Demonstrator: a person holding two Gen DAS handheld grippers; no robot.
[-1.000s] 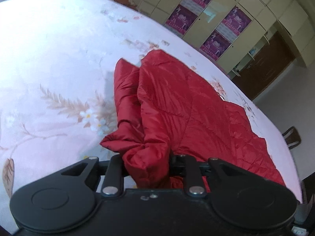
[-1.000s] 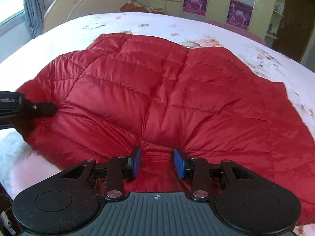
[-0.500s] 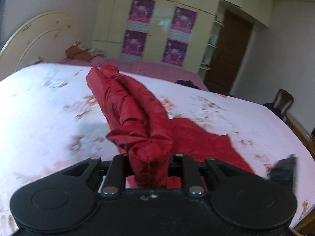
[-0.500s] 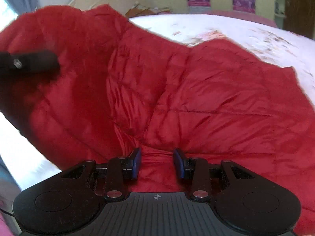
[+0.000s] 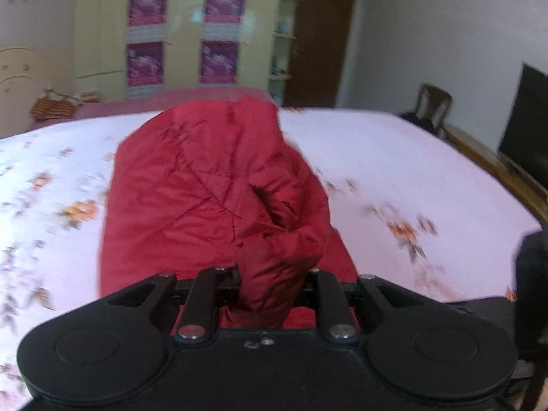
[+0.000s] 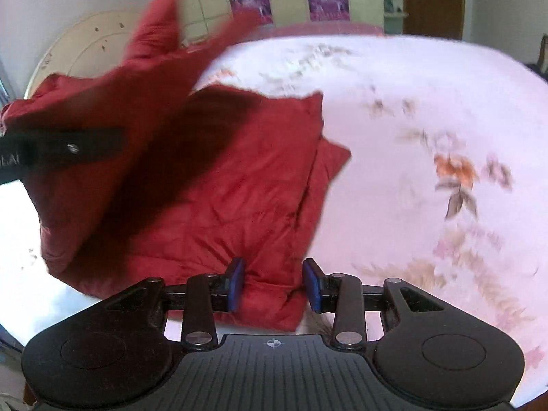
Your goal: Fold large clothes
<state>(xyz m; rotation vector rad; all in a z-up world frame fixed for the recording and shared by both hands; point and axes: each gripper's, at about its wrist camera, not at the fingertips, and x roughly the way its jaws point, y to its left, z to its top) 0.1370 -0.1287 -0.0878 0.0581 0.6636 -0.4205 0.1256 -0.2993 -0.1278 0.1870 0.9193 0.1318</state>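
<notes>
Mid-fold: left gripper [image 5: 270, 284] and right gripper [image 6: 274, 284] both clamped on red jacket [image 6: 219, 185], next lay lifted half flat on bed [image 6: 411, 102].

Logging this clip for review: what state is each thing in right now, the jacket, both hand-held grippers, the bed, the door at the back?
Red jacket: partly folded on the bed, one side lifted off it.
Left hand-held gripper: shut on a bunched part of the jacket, holding it up.
Right hand-held gripper: shut on the jacket's near edge, low by the bed.
Bed: covered by a floral sheet.
Door: closed, as far as the blur shows.
</notes>
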